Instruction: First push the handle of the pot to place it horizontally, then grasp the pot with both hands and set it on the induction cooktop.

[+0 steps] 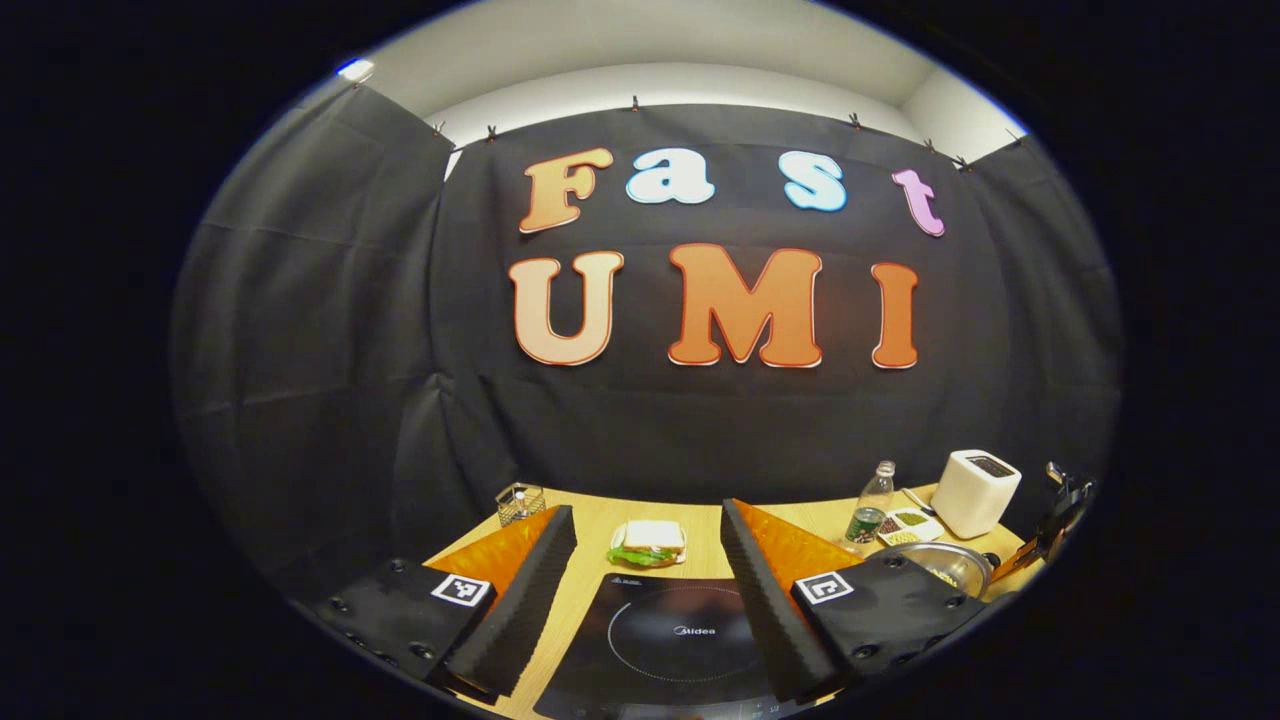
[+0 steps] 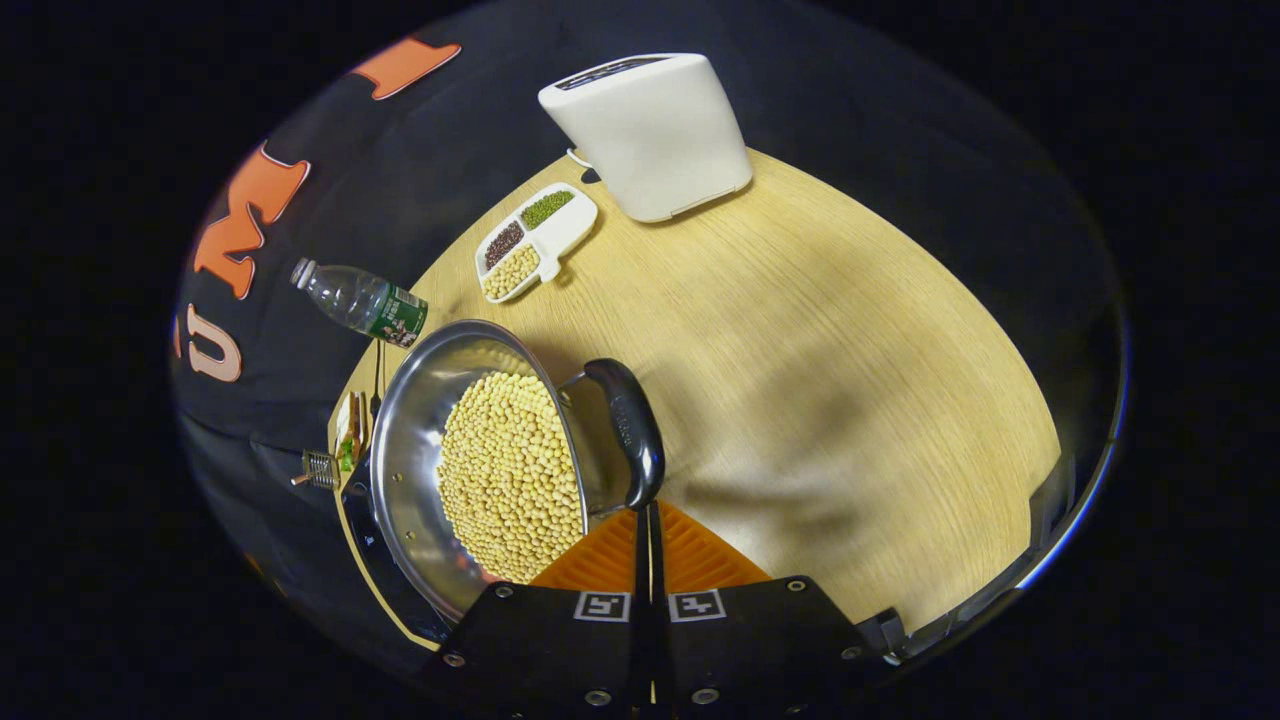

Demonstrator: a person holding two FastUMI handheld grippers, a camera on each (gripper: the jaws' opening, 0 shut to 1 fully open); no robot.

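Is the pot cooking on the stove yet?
Not yet. The pot, full of beans, sits on the table beside the induction cooktop, which has nothing on it. The right gripper, fingers closed, is at the pot's handle, so the push is underway. The left gripper waits open. Lifting it over is left.

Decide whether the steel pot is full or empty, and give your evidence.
Partly full: the pot holds a bed of pale yellow beans, with bare steel wall above them.

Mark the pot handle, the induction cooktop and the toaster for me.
pot handle (image 2: 628,428): right gripper view, middle of the black grip.
induction cooktop (image 1: 668,640): left gripper view, glass inside the ring.
toaster (image 2: 655,135): right gripper view, broad white side.
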